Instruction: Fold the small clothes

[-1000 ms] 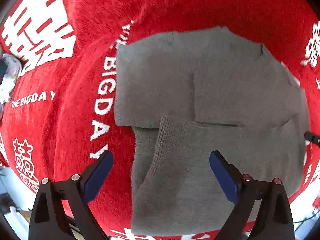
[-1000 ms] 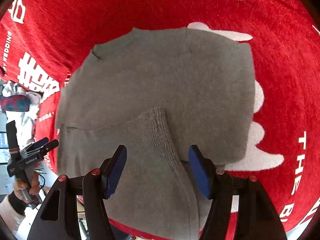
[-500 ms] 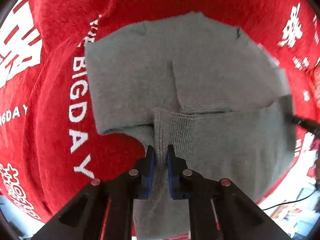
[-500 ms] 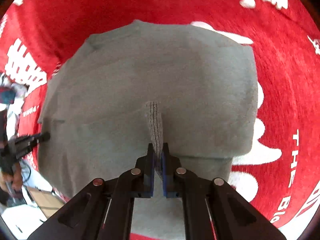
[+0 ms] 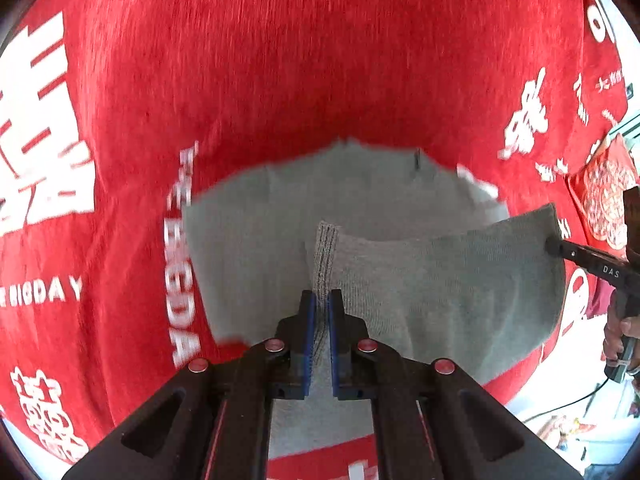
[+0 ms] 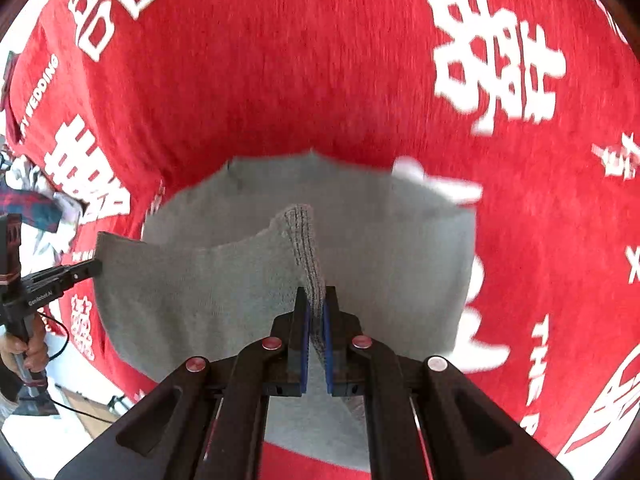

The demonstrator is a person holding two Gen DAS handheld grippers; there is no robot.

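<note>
The garment [image 5: 400,280] lies on the cloth [image 5: 320,60], its near edge apparently raised between both tools.

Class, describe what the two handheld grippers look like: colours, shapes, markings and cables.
Both the left gripper and the right gripper are black, with angular linkage arms, round silver-pink rivets and blue pads on their fingers. White lettering marks each gripper's side. A thin black cable hangs below the left gripper's handle.

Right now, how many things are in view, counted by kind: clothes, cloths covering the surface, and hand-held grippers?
Grey garments: 1, the grey knit garment
Red printed cloths under it: 1, the red cloth
Hand-held grippers: 2, the left hand-held gripper and the right hand-held gripper, each shut on a ribbed edge
Total: 4
</note>
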